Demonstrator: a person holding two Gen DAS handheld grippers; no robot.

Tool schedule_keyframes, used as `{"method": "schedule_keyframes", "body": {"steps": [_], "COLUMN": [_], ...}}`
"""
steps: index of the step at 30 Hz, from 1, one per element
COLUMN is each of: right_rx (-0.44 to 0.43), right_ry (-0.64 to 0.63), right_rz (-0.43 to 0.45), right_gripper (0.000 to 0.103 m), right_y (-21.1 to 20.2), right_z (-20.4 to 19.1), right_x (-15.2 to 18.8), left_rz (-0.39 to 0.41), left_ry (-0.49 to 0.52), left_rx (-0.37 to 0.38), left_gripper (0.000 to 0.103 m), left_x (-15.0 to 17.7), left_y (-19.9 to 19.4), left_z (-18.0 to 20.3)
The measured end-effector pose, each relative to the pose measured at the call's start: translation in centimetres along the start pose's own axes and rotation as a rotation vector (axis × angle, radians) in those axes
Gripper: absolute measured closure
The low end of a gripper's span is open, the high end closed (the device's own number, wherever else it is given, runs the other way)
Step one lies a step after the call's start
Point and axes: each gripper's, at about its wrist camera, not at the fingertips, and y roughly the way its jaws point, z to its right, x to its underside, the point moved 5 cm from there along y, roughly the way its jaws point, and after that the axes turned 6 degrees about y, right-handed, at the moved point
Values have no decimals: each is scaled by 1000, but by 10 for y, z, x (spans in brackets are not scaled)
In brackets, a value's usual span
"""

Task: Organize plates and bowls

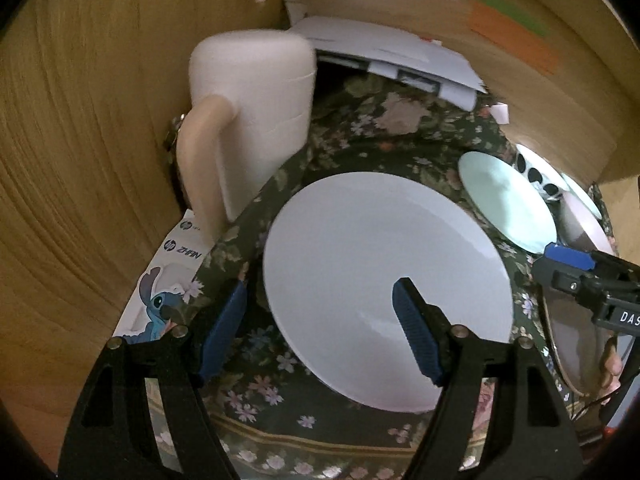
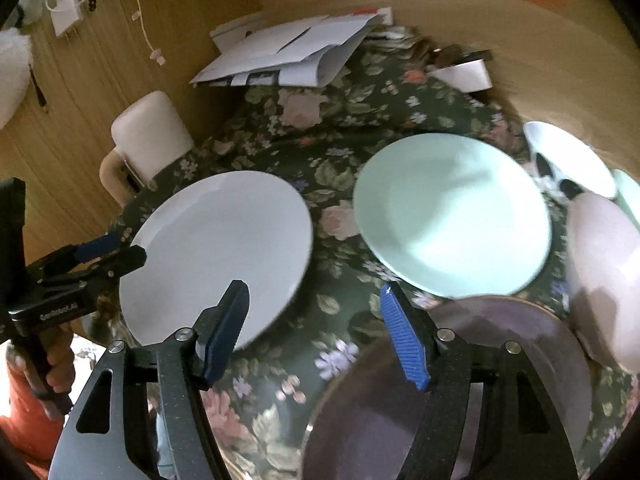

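Left wrist view: I am holding the left gripper over the near-left edge of the white plate, its blue fingers spread wide apart with one on each side of the rim and neither clamping it. The plate is lying flat on the surface under a dark floral tablecloth, and a white chair back is standing just beyond it by the wooden wall. In the right wrist view, I am keeping the right gripper parted as well, gripping nothing, hovering above the cloth between the white plate and a dark glass plate that is sitting under its right finger. A pale green plate is resting farther back, apart from the white one, with a pinkish bowl just to its right and a black-spotted white dish behind. Loose papers are lying at the far end.
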Motion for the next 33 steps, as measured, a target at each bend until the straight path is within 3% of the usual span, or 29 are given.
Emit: {"method": "schedule_keyframes", "body": {"steps": [5,6,14,18,33], "right_rx": [15,6,-26,-37,-12], "right_ry": [-31,-29,-26,10,2], "right_rz": [-15,-30,-119,-159,-144], "right_gripper": [38,38,60,68,66], "right_y": [18,22,51,63,62], "right_z": [-7,-7,-14,-11,-16], "right_x": [-8,-10,-15,-13,-14], "left_rz": [-1,-5,-57,-54,-64], "left_ry": [17,22,-4,11,9], "left_rx": [12,14,41,34,66], "left_gripper": [29,34,54,54,54], "left_x": [1,1,7,8,7], "left_y": [5,6,19,21,27], "left_z": [-1,-1,-7,-2,4]}}
